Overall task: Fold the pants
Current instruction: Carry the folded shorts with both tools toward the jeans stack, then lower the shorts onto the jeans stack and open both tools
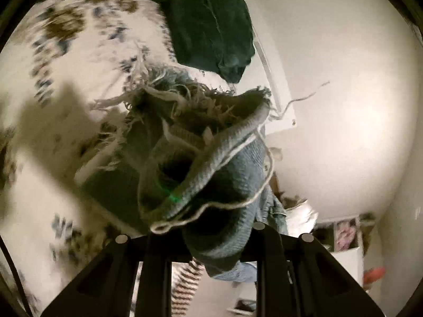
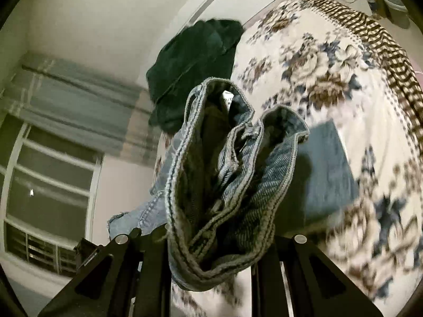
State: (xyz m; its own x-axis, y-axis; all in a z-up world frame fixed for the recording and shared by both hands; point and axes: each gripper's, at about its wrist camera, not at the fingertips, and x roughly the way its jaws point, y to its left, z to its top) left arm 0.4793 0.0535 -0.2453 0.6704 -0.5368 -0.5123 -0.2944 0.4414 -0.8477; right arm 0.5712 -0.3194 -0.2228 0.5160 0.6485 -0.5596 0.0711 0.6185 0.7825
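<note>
The pants are light blue jeans. My left gripper [image 1: 211, 240] is shut on the frayed leg hems [image 1: 201, 148], bunched up right in front of the camera with loose threads hanging off. My right gripper [image 2: 211, 240] is shut on the waistband [image 2: 224, 179], which stands folded in several layers between the jaws. Both ends are held up above the flowered bedspread [image 2: 330, 79], which also shows in the left wrist view [image 1: 66, 52]. The cloth hides the fingertips in both views.
A folded dark green garment [image 1: 208, 23] lies at the bed's edge near the white wall; it also shows in the right wrist view [image 2: 195, 60]. A window with a blind [image 2: 53, 153] is at left. A checked blanket [image 2: 370, 42] lies along the bed's far side.
</note>
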